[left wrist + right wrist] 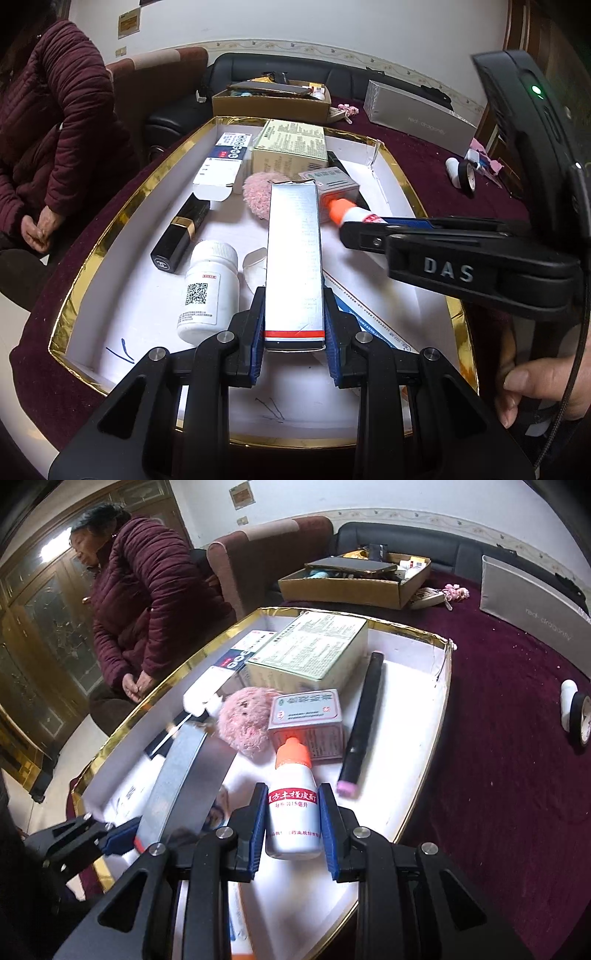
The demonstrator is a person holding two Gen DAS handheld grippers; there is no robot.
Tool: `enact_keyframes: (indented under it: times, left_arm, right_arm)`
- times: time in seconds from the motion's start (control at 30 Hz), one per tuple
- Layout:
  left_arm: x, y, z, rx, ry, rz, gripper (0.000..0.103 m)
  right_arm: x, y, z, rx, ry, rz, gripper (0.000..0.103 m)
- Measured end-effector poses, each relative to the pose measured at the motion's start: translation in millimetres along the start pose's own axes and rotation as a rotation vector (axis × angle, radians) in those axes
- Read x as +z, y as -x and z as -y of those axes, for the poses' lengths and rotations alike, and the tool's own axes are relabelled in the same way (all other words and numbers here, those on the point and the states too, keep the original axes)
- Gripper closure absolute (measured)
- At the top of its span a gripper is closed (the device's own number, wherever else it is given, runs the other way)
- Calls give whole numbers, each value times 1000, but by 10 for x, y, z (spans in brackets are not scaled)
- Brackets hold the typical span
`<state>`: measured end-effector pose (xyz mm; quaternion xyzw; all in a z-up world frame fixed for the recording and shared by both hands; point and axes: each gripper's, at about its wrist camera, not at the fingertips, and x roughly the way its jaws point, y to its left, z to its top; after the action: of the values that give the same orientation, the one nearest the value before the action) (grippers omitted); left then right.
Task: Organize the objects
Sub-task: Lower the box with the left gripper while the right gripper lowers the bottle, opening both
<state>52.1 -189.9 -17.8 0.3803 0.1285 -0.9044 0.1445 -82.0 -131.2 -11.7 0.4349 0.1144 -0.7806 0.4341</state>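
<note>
Left gripper (294, 325) clamped on the near end of a long silver carton (294, 258); right gripper (293, 825) clamped on a small white bottle with an orange cap (293, 801), both held above the gold-rimmed tray (122, 210). The carton, gripped only at one end, could pivot or slip between the pads. Its far end lies near the bottle and the pink puff (245, 723), so either load might collide or topple the white pill bottle (208, 291) when set down.

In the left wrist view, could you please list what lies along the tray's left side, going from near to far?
White pill bottle → black lipstick tube → white and blue carton, all lying in the gold-rimmed tray.
</note>
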Motion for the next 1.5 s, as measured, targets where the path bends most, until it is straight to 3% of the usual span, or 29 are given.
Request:
enact_keyframes:
  times: [0.4, 1.23, 1.33, 1.5]
  left_arm:
    - [-22, -1, 73, 21, -23, 12, 76]
    - [-36, 125, 204, 72, -74, 75, 73]
    - [-34, 156, 216, 87, -84, 92, 62]
    - [-30, 217, 238, 125, -105, 131, 59]
  right_arm:
    - [-78, 16, -122, -17, 57, -4, 77]
    - [-142, 282, 18, 33, -19, 44, 76]
    - [-149, 303, 32, 40, -33, 46, 76]
    - [-162, 328, 30, 45, -43, 47, 70]
